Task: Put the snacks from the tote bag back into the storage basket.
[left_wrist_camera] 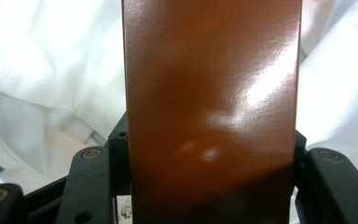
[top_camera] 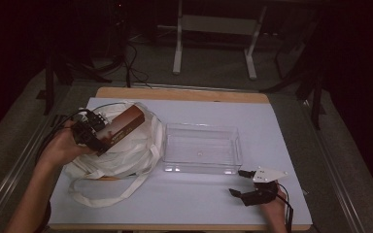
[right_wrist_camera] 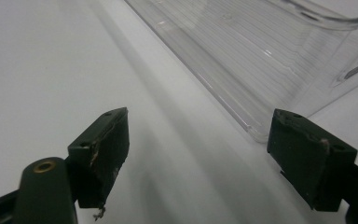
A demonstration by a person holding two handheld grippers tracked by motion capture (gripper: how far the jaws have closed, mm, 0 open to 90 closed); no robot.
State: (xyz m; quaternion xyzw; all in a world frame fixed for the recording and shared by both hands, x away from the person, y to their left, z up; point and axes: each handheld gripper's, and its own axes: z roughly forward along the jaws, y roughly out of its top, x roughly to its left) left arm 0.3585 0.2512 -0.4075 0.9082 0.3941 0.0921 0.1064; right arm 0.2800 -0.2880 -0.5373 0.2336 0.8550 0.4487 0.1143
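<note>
A: Starting at the near edge, what is sitting there?

B: One right gripper [top_camera: 238, 183], lying low on the pale table cover [top_camera: 281, 131] near the front right corner. Its jaws are standing wide apart with nothing between them. The person's right hand [top_camera: 275, 213] is wrapping it from behind, coming in from the bottom edge.

A: And just beyond it?

B: One clear plastic bin [top_camera: 201, 148], rectangular and empty, lying flat in the middle of the cover. In the right gripper view its near wall [right_wrist_camera: 242, 70] is running just past the open jaws, close but not touching them.

A: What is happening over on the left?

B: One left gripper [top_camera: 94, 136] is clamping one brown box [top_camera: 124, 127] by its near end. The left hand [top_camera: 63, 145] is holding it raised and tilted, forearm angling in from the bottom left. The box is pointing up and away toward the far right.

A: Where is that box, exactly?

B: Hanging over one crumpled white cloth bag [top_camera: 126, 155], left of the bin. In the left gripper view the box [left_wrist_camera: 209, 107] is sitting squarely between both jaws, with white fabric [left_wrist_camera: 46, 70] behind.
</note>
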